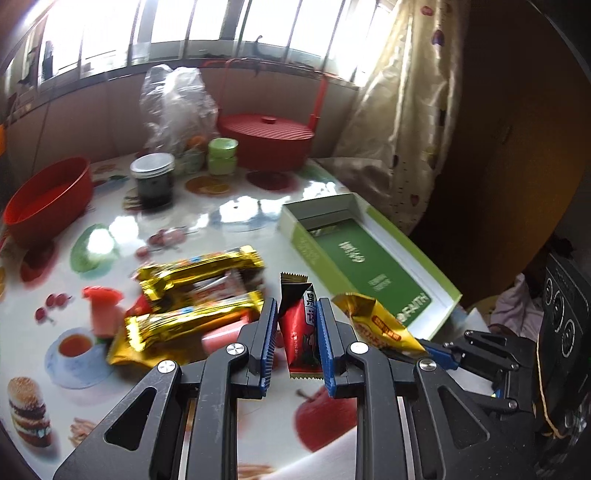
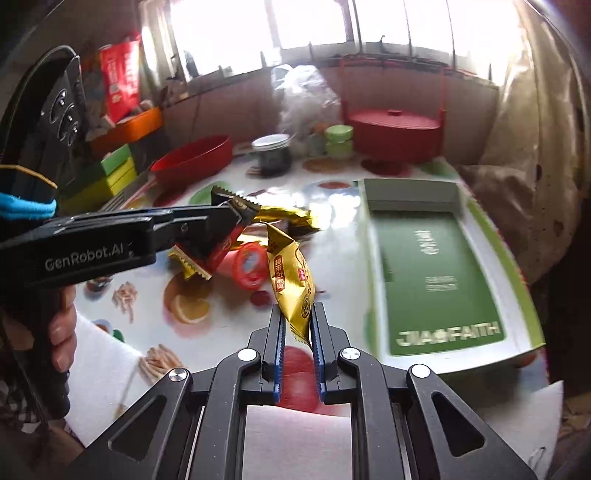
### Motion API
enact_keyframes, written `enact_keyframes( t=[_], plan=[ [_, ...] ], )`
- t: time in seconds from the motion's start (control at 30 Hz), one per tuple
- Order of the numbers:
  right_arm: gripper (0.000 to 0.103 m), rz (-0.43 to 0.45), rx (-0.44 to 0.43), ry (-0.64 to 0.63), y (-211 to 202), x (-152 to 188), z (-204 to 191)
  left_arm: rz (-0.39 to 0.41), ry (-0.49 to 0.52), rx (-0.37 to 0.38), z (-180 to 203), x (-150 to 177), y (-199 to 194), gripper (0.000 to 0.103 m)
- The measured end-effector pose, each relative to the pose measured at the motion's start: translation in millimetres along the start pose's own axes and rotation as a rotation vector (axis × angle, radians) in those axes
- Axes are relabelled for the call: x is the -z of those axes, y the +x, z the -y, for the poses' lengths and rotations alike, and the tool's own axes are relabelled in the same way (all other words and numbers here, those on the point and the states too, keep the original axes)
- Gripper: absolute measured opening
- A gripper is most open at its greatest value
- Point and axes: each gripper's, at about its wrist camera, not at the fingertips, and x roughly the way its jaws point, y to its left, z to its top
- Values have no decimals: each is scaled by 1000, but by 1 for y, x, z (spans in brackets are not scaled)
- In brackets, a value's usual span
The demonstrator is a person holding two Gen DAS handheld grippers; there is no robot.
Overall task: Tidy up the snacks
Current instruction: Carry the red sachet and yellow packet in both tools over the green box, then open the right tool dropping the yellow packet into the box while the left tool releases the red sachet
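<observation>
Both grippers are pinching snacks above the table (image 1: 236, 218), the left gripper (image 1: 295, 325) squeezing a red bar (image 1: 299, 332) and the right gripper (image 2: 297, 332) a gold packet (image 2: 291, 284), likely carrying them from the pile (image 1: 195, 291) to the green box (image 2: 439, 273).

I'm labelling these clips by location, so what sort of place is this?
Most likely a home dining or kitchen corner: a table under a glossy food-print cover, a patterned curtain beside bright windows, and a lidded red pot near a jar.
</observation>
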Motion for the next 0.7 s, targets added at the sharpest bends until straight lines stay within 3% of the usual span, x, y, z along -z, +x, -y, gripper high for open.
enact_keyframes(
  t=[0.4, 0.7],
  plan=[
    [13, 19, 110, 67, -18, 2, 52, -31, 62, 88, 51, -10, 29, 22],
    [13, -18, 183, 119, -14, 11, 87, -90, 85, 136, 79, -7, 60, 22]
  ],
)
